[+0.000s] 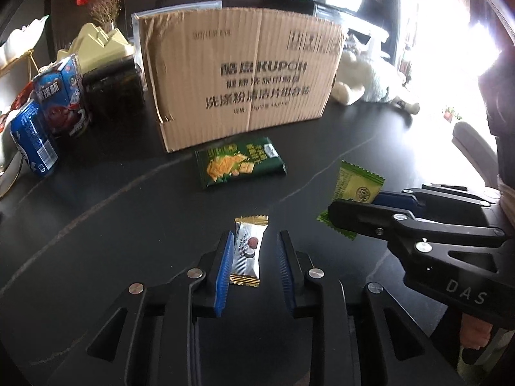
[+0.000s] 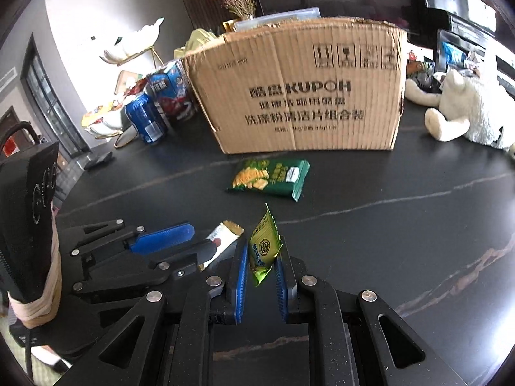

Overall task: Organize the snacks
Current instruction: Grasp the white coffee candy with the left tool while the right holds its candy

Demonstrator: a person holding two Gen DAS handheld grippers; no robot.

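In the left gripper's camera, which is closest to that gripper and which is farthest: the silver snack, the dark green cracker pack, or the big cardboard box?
1. Silver snack: between the left gripper's jaws.
2. Dark green cracker pack: farther ahead, flat on the table.
3. Cardboard box: farthest, standing behind the pack.

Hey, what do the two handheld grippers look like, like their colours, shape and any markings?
Both are matte black plastic with cut-out linkage arms and silver round rivets. Each finger carries a ribbed blue pad. The right gripper has pale letters DAS on its body. The left gripper has a black handle with faint circular markings and pale tape wrapped around its lower end.
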